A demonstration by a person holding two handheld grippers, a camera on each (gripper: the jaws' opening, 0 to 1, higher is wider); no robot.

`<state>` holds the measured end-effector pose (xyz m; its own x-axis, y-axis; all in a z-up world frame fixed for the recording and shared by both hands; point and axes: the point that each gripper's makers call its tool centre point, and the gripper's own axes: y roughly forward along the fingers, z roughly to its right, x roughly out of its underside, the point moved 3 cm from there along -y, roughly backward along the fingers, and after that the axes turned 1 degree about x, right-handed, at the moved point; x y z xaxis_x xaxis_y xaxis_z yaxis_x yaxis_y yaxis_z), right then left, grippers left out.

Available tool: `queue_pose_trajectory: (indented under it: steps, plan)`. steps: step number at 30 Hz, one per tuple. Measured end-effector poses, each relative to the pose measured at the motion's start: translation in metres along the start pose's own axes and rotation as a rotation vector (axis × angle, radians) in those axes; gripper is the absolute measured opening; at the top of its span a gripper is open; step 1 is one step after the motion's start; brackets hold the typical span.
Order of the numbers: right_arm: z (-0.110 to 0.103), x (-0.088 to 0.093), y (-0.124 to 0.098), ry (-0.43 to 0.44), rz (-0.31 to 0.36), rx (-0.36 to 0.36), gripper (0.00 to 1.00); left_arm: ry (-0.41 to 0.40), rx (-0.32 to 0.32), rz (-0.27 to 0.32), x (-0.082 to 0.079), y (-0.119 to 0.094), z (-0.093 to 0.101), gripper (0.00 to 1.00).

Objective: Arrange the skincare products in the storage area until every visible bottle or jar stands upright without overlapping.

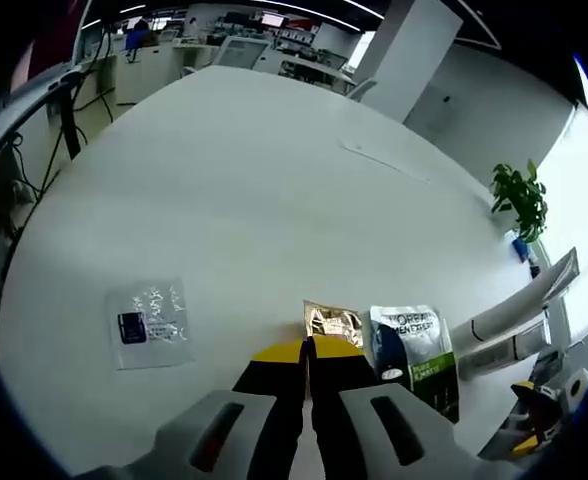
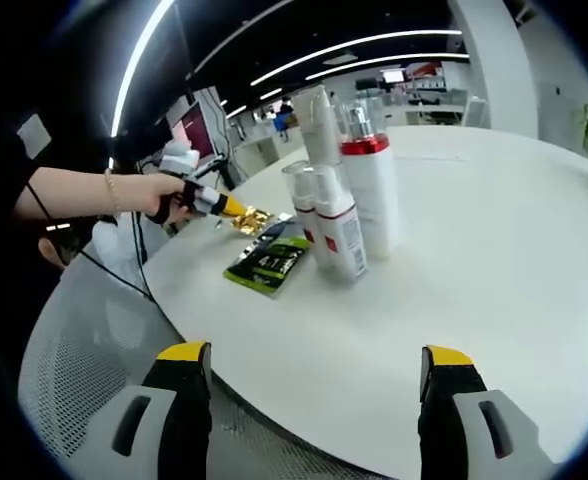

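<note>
My left gripper (image 1: 307,362) fingers pinched, apparently on the gold sachet (image 1: 332,323), frame bottom; right gripper (image 2: 317,372) fingers wide; bottles (image 2: 346,190) upright mid-frame on counter (image 2: 494,250).

Bottle cluster (image 2: 339,190) blocks centre; sachets (image 2: 269,262) beside; table (image 2: 494,260) right open.

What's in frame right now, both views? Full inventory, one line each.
Round white table: one, holds everything.
White pump bottles with red bands: about four, upright, clustered mid-table in the right gripper view.
Gold foil sachet: one, flat, at the left tool's tips.
Green-and-white sachet: one, flat, beside the gold one.
Clear sachet with blue label: one, flat, apart.
Green potted plant: one, far table edge.
Person's hand: holding the left tool.
Left tool: yellow-tipped jaws together.
Right tool: jaws apart, empty.
</note>
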<state>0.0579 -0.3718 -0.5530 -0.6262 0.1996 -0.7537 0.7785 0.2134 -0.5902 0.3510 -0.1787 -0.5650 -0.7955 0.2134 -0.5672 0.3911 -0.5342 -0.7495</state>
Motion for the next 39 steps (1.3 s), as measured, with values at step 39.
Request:
queue_pose_trajectory:
  steps: [39]
  plan:
    - [-0.003,0.003,0.001,-0.014,-0.021,-0.023,0.89,0.054,-0.102,0.005,0.005,-0.018,-0.038,0.20]
